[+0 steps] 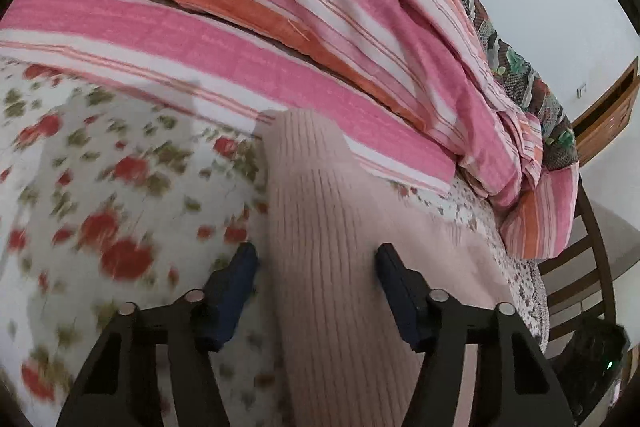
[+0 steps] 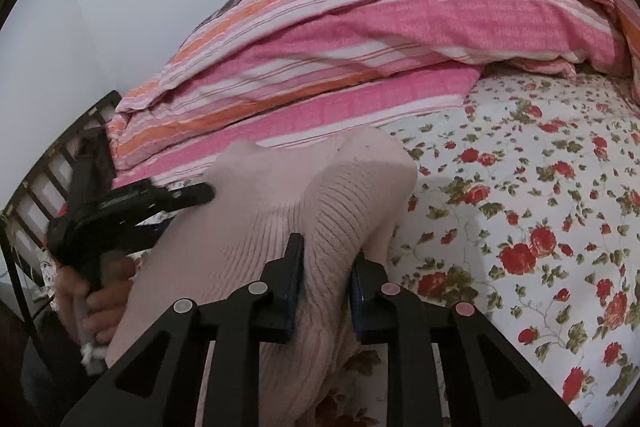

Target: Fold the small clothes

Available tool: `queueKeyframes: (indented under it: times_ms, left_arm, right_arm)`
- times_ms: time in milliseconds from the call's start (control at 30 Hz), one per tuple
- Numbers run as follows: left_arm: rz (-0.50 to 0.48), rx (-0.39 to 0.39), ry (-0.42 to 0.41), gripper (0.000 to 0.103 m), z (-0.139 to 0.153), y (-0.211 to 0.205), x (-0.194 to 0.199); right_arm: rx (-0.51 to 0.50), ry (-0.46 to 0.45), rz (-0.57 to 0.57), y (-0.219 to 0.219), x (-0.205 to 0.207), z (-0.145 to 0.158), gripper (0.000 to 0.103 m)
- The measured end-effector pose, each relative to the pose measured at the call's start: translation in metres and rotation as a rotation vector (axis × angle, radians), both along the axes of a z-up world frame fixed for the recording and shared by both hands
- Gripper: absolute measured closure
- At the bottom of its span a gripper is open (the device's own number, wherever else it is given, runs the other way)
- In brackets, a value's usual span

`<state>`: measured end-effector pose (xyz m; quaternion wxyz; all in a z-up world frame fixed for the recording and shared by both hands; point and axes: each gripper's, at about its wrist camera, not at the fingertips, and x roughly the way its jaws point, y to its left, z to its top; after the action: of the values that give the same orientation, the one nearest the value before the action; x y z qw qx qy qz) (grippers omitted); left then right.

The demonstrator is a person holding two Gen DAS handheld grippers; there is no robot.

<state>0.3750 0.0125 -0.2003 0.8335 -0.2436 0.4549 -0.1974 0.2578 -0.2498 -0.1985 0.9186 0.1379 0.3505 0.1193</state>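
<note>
Pale pink ribbed knit garment (image 2: 256,227) is lifted off the bed's white sheet with red flower print (image 2: 520,195), bunched up in front of a folded pink, orange and white striped quilt (image 2: 340,39). Right gripper (image 2: 326,259) pinches a raised ribbed fold, fingers narrowed onto the cloth on both sides. Left gripper (image 1: 316,263) straddles a ribbed strip of the garment (image 1: 320,227), fingers wide apart; cannot tell if they press it. In the right wrist view the left gripper (image 2: 200,193) touches the garment's left edge. Dark wooden bed rail (image 1: 576,267) at the side.
</note>
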Motion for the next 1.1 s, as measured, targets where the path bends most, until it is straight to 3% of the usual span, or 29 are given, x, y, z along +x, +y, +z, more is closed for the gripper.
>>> queueKeyframes:
  times_ms: [100, 200, 333, 467, 600, 767, 933, 967, 1033, 1100]
  left_arm:
    - [0.021, -0.008, -0.009, 0.071, 0.000, -0.001, 0.019]
    - [0.024, 0.034, -0.044, 0.075, 0.008, -0.006, 0.033]
    - [0.034, 0.182, -0.129, 0.080, 0.020, -0.019, 0.041]
    - [0.035, 0.223, -0.119, 0.079, 0.024, -0.021, 0.040]
    - [0.028, 0.234, -0.103, 0.070, 0.029, -0.019, 0.017]
    - [0.016, 0.217, -0.109, 0.062, 0.032, -0.016, -0.027]
    - [0.053, 0.248, -0.162, 0.053, 0.039, -0.006, -0.062]
    - [0.057, 0.256, -0.173, 0.052, 0.040, -0.006, -0.066]
    - [0.044, 0.264, -0.188, 0.052, 0.039, -0.004, -0.072]
    - [0.039, 0.247, -0.205, 0.050, 0.038, -0.002, -0.075]
  right_arm:
    - [-0.005, 0.002, 0.002, 0.000, 0.000, -0.001, 0.082]
    - [-0.014, 0.001, 0.003, 0.001, 0.001, -0.001, 0.082]
    - [-0.020, 0.005, 0.010, 0.001, 0.001, -0.001, 0.082]
    - [-0.005, 0.012, 0.021, -0.004, 0.003, 0.001, 0.074]
    - [0.040, 0.029, 0.019, -0.010, 0.008, 0.001, 0.067]
    - [0.027, 0.029, -0.010, -0.009, 0.018, 0.006, 0.055]
    - [0.029, 0.095, -0.049, -0.010, 0.051, 0.005, 0.055]
    - [0.039, 0.109, -0.047, -0.011, 0.057, 0.004, 0.057]
    - [0.048, 0.107, -0.017, -0.011, 0.065, 0.005, 0.086]
    - [0.034, 0.010, 0.017, -0.010, 0.056, 0.016, 0.091]
